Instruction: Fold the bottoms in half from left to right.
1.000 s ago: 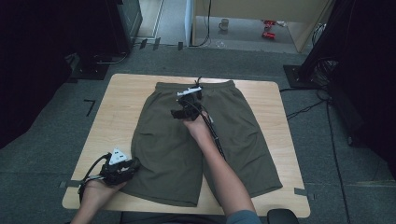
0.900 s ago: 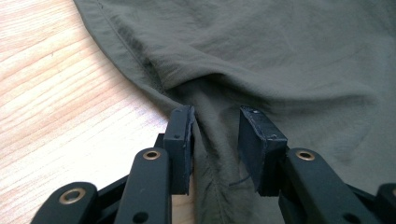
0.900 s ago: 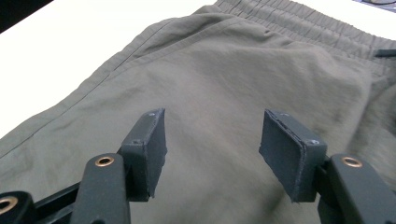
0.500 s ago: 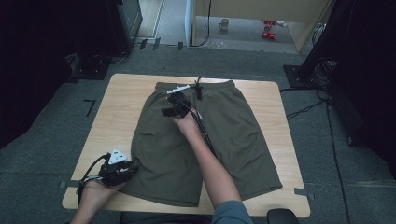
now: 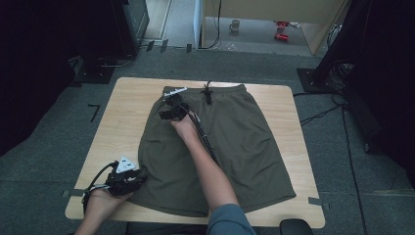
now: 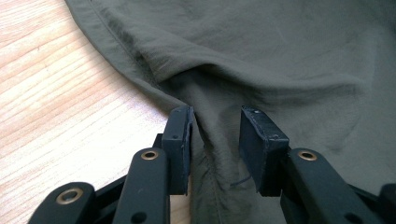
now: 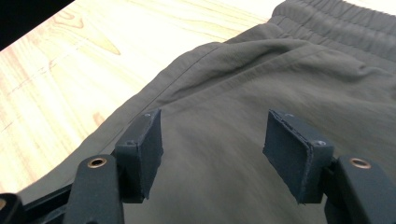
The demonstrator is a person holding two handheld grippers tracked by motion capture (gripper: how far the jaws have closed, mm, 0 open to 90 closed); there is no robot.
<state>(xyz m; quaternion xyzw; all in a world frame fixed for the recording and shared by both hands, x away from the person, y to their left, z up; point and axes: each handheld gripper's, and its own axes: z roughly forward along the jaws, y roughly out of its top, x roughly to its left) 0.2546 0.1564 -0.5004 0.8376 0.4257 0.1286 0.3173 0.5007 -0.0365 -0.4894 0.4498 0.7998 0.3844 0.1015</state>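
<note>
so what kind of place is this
Probably a lab or studio set up for recording, not a home: a lone wooden table on grey carpet, dark equipment stands with trailing cables, and tape marks on the floor.

I'm working in what looks like a lab or recording studio: a lone wooden desk [image 5: 137,98] on grey carpet [image 5: 58,161], tape marks [image 5: 94,111] stuck to the floor, cables [image 5: 320,112] trailing around, black stands [image 5: 337,54] and dark equipment at the edges.
</note>
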